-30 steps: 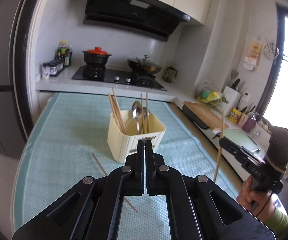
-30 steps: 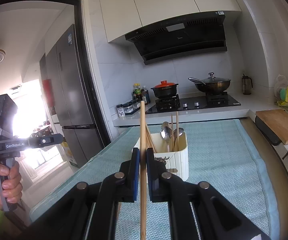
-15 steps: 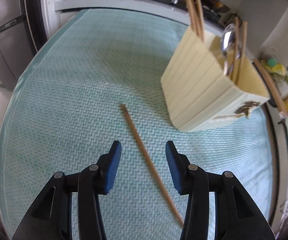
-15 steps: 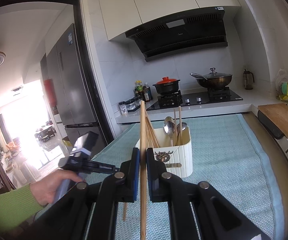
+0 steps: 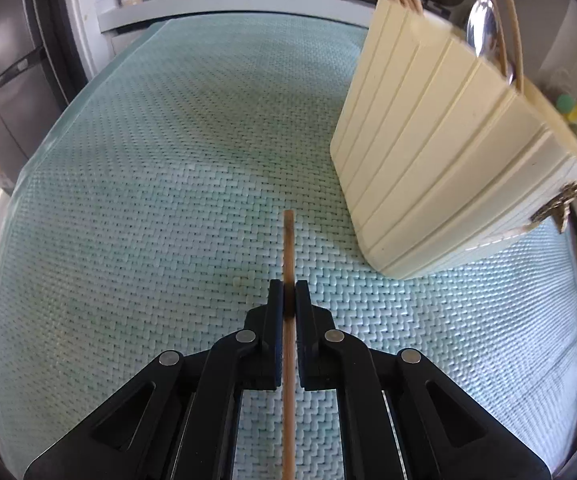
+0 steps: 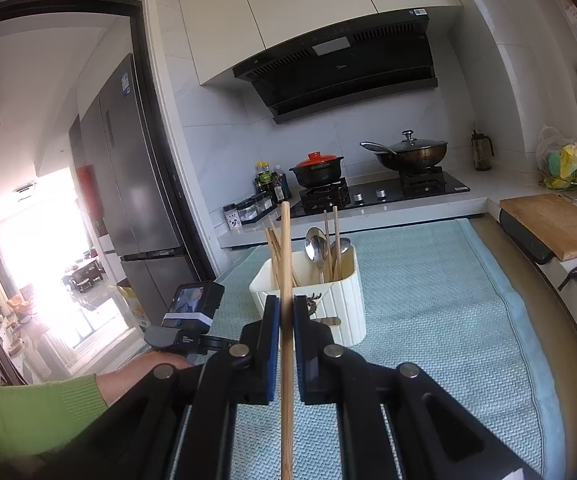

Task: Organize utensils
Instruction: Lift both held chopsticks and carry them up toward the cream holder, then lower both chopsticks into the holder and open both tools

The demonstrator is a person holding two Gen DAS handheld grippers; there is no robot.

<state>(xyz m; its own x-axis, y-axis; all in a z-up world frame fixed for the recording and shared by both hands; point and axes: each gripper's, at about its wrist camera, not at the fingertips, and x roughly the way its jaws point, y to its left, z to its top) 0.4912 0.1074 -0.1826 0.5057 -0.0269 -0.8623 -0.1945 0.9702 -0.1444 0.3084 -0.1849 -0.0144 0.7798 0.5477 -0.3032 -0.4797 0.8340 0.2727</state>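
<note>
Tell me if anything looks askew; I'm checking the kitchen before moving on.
Nothing stands out. The cream utensil holder stands upright on the teal mat; each claw, left and right, grips one chopstick.

Home kitchen: black range hood (image 6: 340, 76) over gas hob (image 6: 380, 194), red-lidded clay pot (image 6: 317, 168), lidded wok (image 6: 410, 152), steel fridge (image 6: 128, 176), white wall cabinets (image 6: 308, 4), condiment bottles (image 6: 268, 178).
</note>
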